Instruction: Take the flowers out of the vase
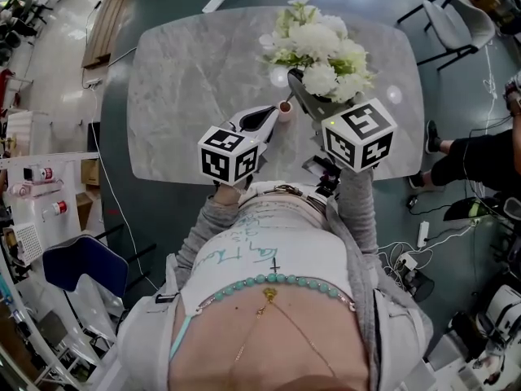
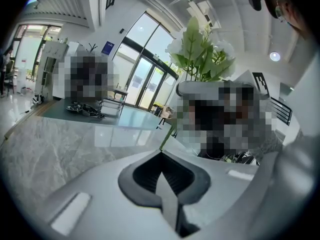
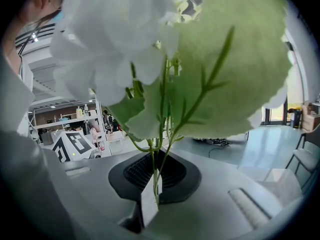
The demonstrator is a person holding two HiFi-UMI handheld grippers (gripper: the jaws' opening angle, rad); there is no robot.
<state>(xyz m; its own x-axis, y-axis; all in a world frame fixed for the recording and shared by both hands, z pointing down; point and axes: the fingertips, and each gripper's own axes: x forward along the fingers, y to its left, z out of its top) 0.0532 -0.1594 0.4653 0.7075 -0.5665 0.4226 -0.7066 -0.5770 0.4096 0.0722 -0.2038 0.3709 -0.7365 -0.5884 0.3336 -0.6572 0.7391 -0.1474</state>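
Clamping white flowers (image 3: 115, 44) by their stems in right gripper (image 3: 155, 171), above marble table (image 1: 187, 72). Holding left gripper (image 2: 162, 159) clenched, thin green stem (image 2: 168, 136) at its tip.

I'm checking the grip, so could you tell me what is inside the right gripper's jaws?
Thin green stems, pinched by the right gripper, with white flowers above. Their lower ends are hidden by the jaws.

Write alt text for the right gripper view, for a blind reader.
The right gripper is shut on thin green flower stems, seen from just behind. White blossoms and pale green foliage fill the top of the picture; the left gripper's marker cube shows low at left.
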